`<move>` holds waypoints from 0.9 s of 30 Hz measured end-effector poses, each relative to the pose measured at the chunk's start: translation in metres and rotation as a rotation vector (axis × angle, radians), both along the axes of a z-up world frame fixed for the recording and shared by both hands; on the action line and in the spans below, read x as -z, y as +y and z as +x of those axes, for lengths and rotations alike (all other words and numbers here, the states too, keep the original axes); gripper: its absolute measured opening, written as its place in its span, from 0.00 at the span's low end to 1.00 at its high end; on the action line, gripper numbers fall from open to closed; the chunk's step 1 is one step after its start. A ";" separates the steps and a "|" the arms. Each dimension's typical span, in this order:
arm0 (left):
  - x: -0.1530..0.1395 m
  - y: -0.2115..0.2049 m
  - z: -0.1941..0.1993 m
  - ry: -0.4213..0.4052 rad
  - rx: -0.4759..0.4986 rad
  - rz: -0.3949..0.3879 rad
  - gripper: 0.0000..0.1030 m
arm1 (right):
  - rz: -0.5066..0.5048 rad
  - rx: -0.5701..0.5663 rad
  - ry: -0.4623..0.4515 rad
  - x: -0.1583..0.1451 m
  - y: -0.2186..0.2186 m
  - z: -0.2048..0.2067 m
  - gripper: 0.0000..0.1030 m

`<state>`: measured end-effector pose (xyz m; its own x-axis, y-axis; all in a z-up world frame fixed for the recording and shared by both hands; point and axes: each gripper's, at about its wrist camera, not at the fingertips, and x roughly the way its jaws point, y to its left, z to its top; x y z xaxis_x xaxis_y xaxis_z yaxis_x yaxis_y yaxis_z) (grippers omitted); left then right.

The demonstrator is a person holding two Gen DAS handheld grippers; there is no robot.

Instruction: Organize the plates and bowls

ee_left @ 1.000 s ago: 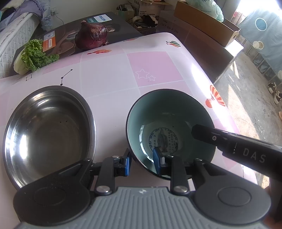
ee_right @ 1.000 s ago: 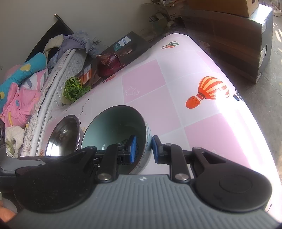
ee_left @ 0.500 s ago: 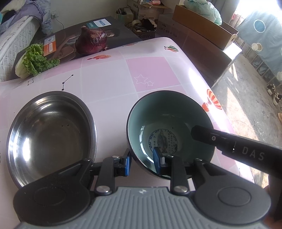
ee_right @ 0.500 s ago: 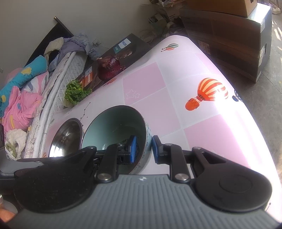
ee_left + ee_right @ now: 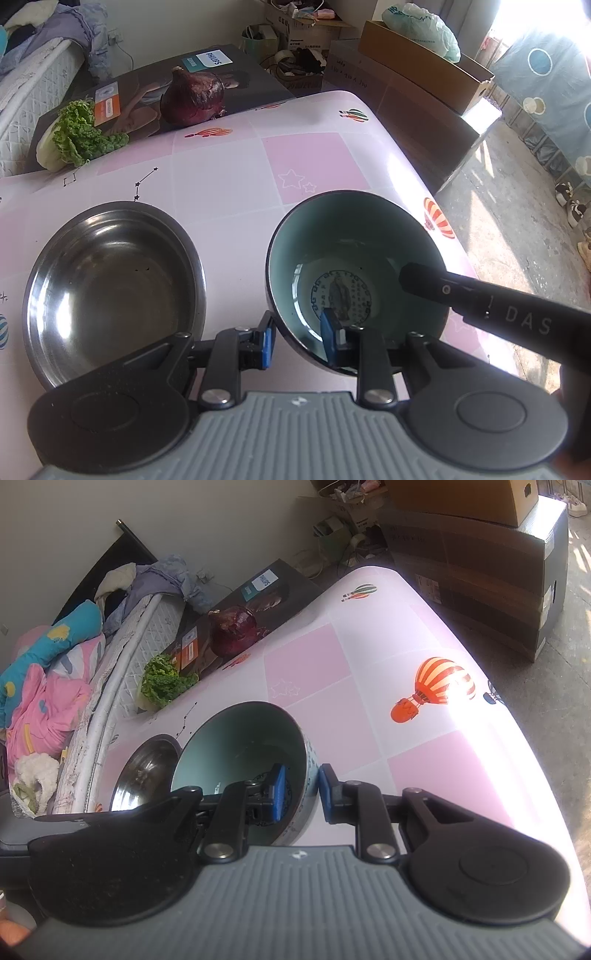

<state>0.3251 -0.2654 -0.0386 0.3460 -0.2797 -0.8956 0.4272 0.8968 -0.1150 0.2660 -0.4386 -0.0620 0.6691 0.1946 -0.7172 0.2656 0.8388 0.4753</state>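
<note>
A teal ceramic bowl (image 5: 354,258) with a printed figure inside sits at the table's right side. My left gripper (image 5: 297,341) straddles its near rim, one pad inside, one outside. My right gripper (image 5: 300,793) straddles the opposite rim of the same bowl (image 5: 240,746), and its black finger (image 5: 480,299) reaches over the bowl in the left wrist view. A steel bowl (image 5: 110,284) stands empty just left of the ceramic bowl; it also shows in the right wrist view (image 5: 142,771). Whether the bowl is off the table I cannot tell.
A red onion (image 5: 194,96) and lettuce (image 5: 74,138) lie by a dark box (image 5: 147,92) at the table's far edge. The pink tablecloth (image 5: 229,177) drops off at the right, with cardboard boxes (image 5: 424,66) and floor beyond. A bed (image 5: 55,657) lies past the far left.
Both grippers have kept hold of the ceramic bowl's rim. In the left wrist view the table has slid slightly down and the view has drawn back; the bowl stays fixed between the fingers.
</note>
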 end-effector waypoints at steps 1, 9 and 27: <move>-0.001 0.001 0.000 -0.001 0.000 -0.002 0.26 | -0.001 0.000 -0.001 -0.001 0.001 0.000 0.18; -0.013 0.011 -0.002 -0.015 -0.014 -0.018 0.26 | -0.011 -0.011 -0.016 -0.016 0.010 -0.002 0.18; -0.037 0.064 -0.001 -0.038 -0.093 -0.048 0.26 | -0.024 -0.084 -0.044 -0.047 0.057 0.010 0.19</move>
